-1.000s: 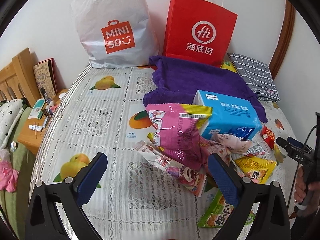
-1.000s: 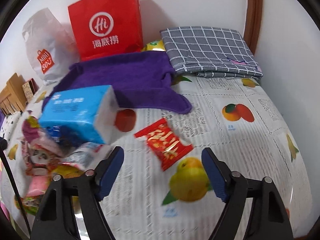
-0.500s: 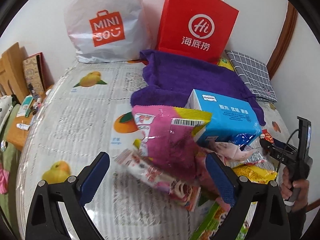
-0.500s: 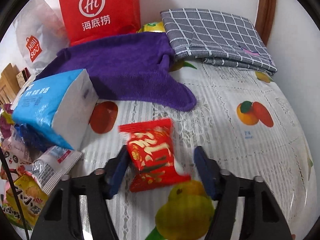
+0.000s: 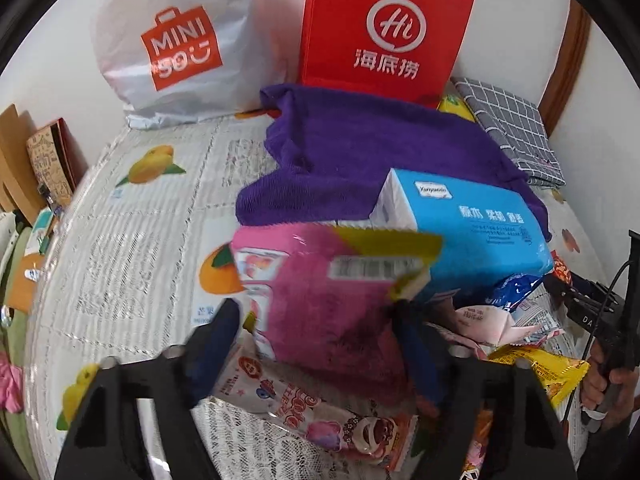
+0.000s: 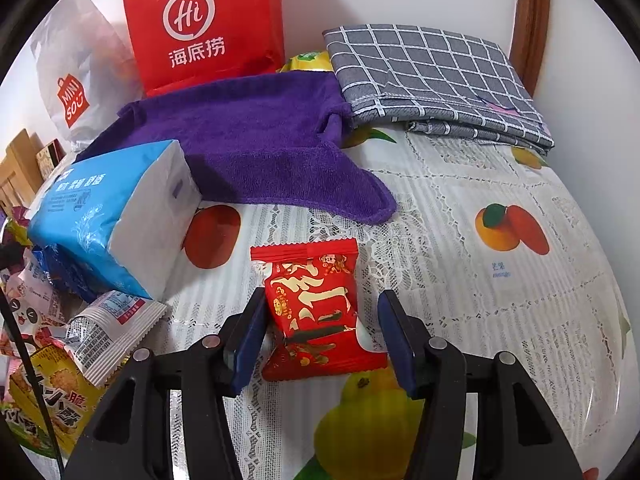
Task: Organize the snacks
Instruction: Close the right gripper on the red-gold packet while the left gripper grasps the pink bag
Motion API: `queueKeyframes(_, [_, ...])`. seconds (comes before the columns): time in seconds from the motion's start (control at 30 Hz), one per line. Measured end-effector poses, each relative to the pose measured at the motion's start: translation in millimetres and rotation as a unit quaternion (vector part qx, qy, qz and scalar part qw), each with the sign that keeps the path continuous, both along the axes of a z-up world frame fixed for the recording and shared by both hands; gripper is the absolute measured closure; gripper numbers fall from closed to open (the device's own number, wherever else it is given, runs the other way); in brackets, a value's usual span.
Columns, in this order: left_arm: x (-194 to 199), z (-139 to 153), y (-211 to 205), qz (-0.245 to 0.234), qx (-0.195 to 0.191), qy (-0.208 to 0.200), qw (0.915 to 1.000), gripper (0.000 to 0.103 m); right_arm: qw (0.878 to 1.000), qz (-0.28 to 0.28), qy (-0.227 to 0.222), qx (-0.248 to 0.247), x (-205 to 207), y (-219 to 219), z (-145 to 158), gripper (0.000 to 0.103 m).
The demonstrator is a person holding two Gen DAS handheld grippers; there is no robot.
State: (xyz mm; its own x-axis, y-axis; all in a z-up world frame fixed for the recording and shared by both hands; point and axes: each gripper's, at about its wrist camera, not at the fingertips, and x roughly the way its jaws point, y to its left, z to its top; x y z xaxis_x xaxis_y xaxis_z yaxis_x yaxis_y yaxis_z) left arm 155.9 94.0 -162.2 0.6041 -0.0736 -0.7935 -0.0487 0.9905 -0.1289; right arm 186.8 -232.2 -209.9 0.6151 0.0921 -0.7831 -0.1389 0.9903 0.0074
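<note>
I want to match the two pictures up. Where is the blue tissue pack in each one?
Left wrist view: the blue tissue pack sits right of centre, behind the pink snack bag.
Right wrist view: it lies at the left, tilted on the snack pile.
Shared landmark: the purple towel just behind it in both.

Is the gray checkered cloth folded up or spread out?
Folded. The gray checkered cloth lies as a neat stack by the wall, with layered edges showing along its front.
</note>
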Motion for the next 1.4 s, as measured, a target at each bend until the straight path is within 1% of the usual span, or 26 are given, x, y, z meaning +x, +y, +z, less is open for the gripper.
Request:
queueKeyframes(0.07, [-1,0,1,0.001,-0.006,-0.002,1.0000,0.044,1.000,0.000,-0.001,-0.002,0,0,0,0.048])
queueKeyframes(0.1, [-2,1,1,-0.003,-0.007,-0.003,1.0000,0.047,1.000,0.001,-0.001,-0.003,0,1,0,0.049])
queueKeyframes(0.13, [-4,2,2,-0.005,-0.008,-0.006,0.9999,0.047,1.000,0.006,-0.003,-0.003,-1,2,1,0.051])
queueKeyframes(0.2, [-7,4,6,-0.002,-0.015,-0.010,0.9998,0.049,1.000,0.016,-0.004,-0.012,-2,6,2,0.061])
queueKeyframes(0.27, [-10,8,11,0.002,-0.026,-0.012,0.9996,0.050,1.000,0.014,0.002,-0.024,-4,9,4,0.062])
queueKeyframes(0.4, [-19,21,16,0.002,-0.039,-0.022,0.9990,0.050,1.000,0.008,0.010,0.002,-15,10,18,0.062])
queueKeyframes(0.43, [-22,27,16,-0.003,-0.043,-0.026,0.9987,0.050,1.000,0.008,0.008,0.005,-19,12,23,0.062])
queueKeyframes(0.53, [-29,41,14,-0.008,-0.036,-0.037,0.9986,0.050,1.000,0.006,-0.009,0.009,-37,19,46,0.062])
queueKeyframes(0.7, [-36,61,6,-0.029,-0.055,-0.050,0.9968,0.050,0.999,0.012,-0.017,0.041,-55,31,83,0.062])
queueKeyframes(0.8, [-36,73,-7,-0.045,-0.050,-0.058,0.9961,0.050,0.998,0.020,-0.033,0.050,-64,43,105,0.062])
queueKeyframes(0.9, [-32,84,-19,-0.055,-0.033,-0.058,0.9963,0.050,0.997,0.027,-0.049,0.057,-68,55,123,0.062])
queueKeyframes(0.93, [-30,88,-22,-0.057,-0.028,-0.060,0.9962,0.050,0.996,0.029,-0.053,0.062,-68,59,129,0.062])
queueKeyframes(1.1, [-17,103,-26,-0.067,-0.032,-0.062,0.9953,0.050,0.995,0.029,-0.061,0.074,-49,70,146,0.062])
queueKeyframes(1.23, [-2,109,-26,-0.067,-0.018,-0.063,0.9956,0.050,0.995,0.033,-0.065,0.074,-29,79,153,0.062])
queueKeyframes(1.4, [21,111,-23,-0.064,-0.023,-0.061,0.9959,0.050,0.994,0.037,-0.066,0.079,1,88,155,0.062])
